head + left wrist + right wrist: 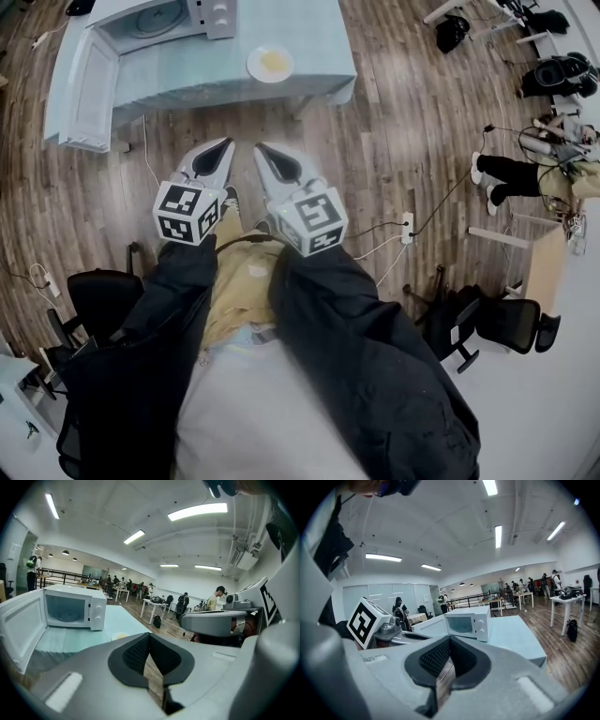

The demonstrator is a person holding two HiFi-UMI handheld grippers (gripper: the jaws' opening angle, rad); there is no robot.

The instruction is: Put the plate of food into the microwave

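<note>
Not begun yet: plate of food (270,63) on table (319,37), outside microwave (159,19) with door (89,84) open. Left gripper (225,146) and right gripper (262,151) pressed together, empty, well apart from plate.

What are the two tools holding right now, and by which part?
Nothing. The left tool and the right tool are both shut and empty; the plate of food sits untouched on the table.
</note>
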